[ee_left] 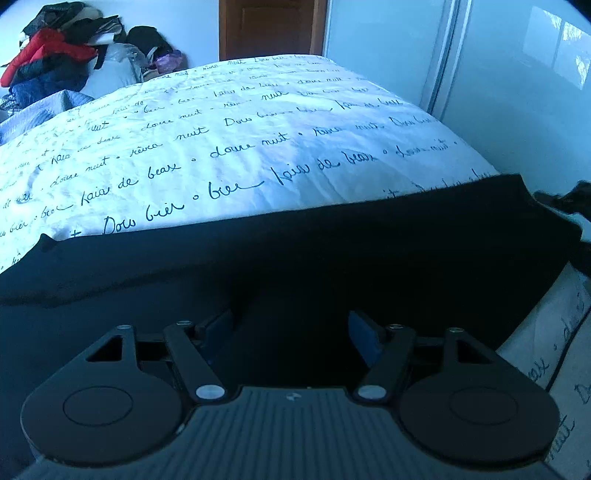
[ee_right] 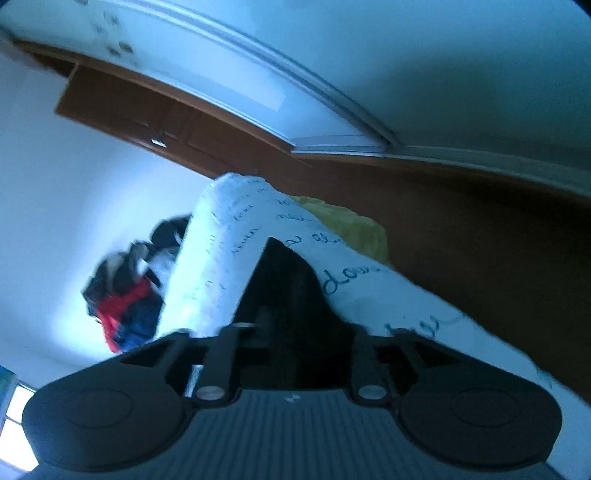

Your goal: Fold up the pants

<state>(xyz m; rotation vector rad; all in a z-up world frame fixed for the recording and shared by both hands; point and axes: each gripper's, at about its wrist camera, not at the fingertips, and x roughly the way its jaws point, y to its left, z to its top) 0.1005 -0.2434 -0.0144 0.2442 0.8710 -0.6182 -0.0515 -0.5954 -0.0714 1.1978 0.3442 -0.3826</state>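
Black pants [ee_left: 295, 251] lie spread across the near part of a bed with a white cover printed with blue script [ee_left: 240, 140]. My left gripper [ee_left: 291, 332] hovers low over the pants with its blue-padded fingers [ee_left: 360, 332] apart and nothing between them. In the tilted, blurred right wrist view a dark peak of the pants [ee_right: 284, 280] rises right in front of my right gripper [ee_right: 291, 343]. Its fingertips are hidden in the dark cloth, so I cannot tell how the jaws stand.
A heap of clothes, red, blue and black [ee_left: 55, 55], sits at the bed's far left; it also shows in the right wrist view [ee_right: 125, 295]. A brown door [ee_left: 271, 27] and white sliding wardrobe doors [ee_left: 461, 55] stand behind the bed. Something yellow [ee_right: 347, 225] lies beyond the cover.
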